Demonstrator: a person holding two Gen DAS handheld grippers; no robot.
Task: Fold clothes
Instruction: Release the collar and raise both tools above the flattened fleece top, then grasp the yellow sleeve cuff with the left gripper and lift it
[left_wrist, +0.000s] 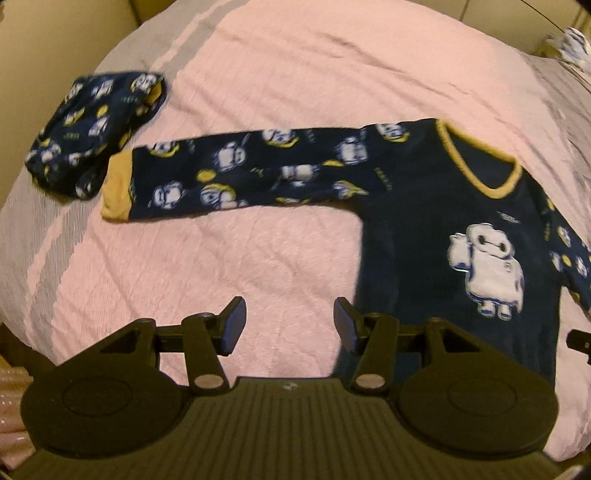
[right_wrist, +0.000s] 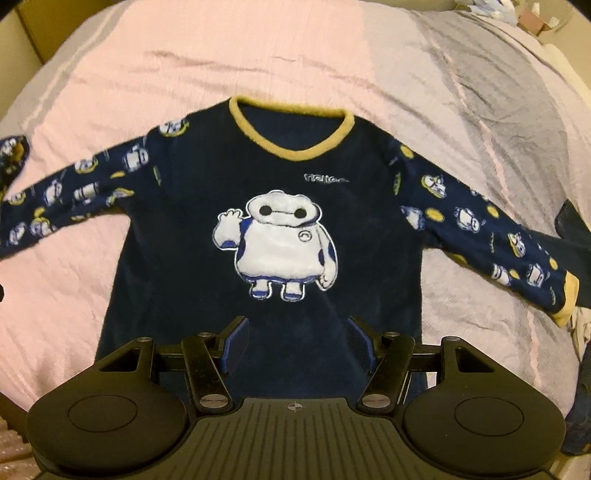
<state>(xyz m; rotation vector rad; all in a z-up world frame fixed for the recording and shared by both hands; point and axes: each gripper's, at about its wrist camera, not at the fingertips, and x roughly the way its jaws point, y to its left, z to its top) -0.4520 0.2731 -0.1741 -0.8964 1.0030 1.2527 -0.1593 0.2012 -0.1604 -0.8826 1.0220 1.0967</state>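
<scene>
Your left claw (left_wrist: 289, 325) is spread and empty over the pink bed (left_wrist: 258, 251); the top (left_wrist: 424, 221) lies flat ahead and to its right, one sleeve (left_wrist: 240, 173) stretched toward a folded bundle (left_wrist: 92, 133) far ahead on its left. Your right claw (right_wrist: 295, 345) is spread too, gripping nothing, just above the top's (right_wrist: 288, 184) hem.

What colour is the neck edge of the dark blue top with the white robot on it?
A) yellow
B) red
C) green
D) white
A: the neck edge of the top lying flat on the pink bedcover is yellow, matching the cuff on its sleeve.
</scene>
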